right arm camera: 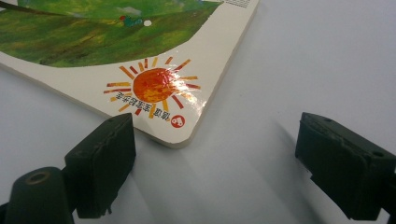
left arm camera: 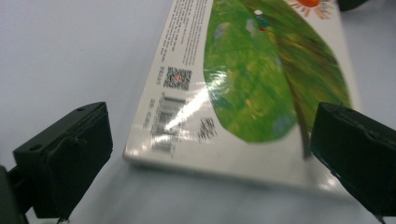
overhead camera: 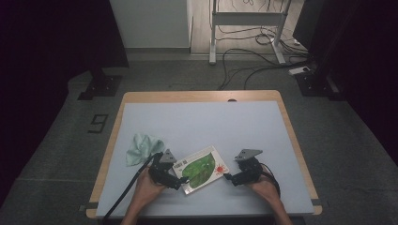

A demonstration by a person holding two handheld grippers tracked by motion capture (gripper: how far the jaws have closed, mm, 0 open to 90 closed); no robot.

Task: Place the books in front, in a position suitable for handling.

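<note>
Lying flat between both gaping tongs — book (overhead camera: pixel 202 168), left tongs (overhead camera: pixel 182 183), right tongs (overhead camera: pixel 227 177) at opposite ends.

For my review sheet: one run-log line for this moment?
book flat on table | left hand-held gripper open at its edge | right hand-held gripper open near its corner

1. Board book (overhead camera: pixel 202 169): closed, lying flat on the tabletop (overhead camera: pixel 211 122), back cover up.
2. Cover: white, glossy, bearing a large green leaf, an orange sun, a barcode and a QR code.
3. Position: near front edge, set diagonally.
</note>
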